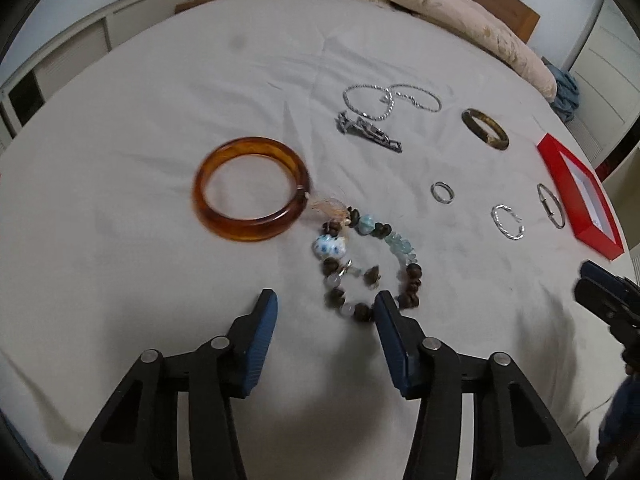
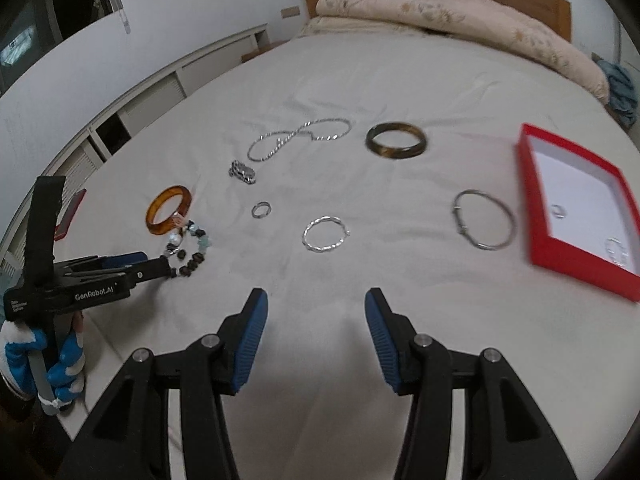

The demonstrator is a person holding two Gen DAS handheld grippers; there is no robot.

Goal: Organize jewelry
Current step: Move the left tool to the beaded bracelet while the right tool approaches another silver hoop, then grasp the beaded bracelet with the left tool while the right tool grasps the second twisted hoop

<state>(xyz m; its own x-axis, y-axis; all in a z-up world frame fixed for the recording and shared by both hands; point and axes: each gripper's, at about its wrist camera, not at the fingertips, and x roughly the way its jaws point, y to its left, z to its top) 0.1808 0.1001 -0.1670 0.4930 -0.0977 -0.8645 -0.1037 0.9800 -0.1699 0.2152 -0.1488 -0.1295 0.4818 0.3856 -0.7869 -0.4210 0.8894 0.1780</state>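
Note:
Jewelry lies on a white bedsheet. My left gripper (image 1: 326, 304) is open, its right finger at the near edge of a beaded bracelet (image 1: 370, 266). An amber bangle (image 1: 251, 188) lies just beyond. Farther off lie a silver chain (image 1: 390, 102), a dark metal piece (image 1: 368, 132), a dark olive bangle (image 1: 485, 128), a small ring (image 1: 443, 192), a twisted silver ring (image 1: 508, 222) and a thin silver bangle (image 1: 551, 205). My right gripper (image 2: 316, 300) is open and empty, short of the twisted silver ring (image 2: 326, 234). A red box (image 2: 580, 208) at the right holds small silver pieces.
A folded beige quilt (image 2: 460, 12) lies against the wooden headboard at the far end. A blue cloth (image 2: 620, 84) sits at the far right. White cabinets (image 2: 132, 112) run along the left side of the bed. A small red object (image 2: 70, 214) lies at the left edge.

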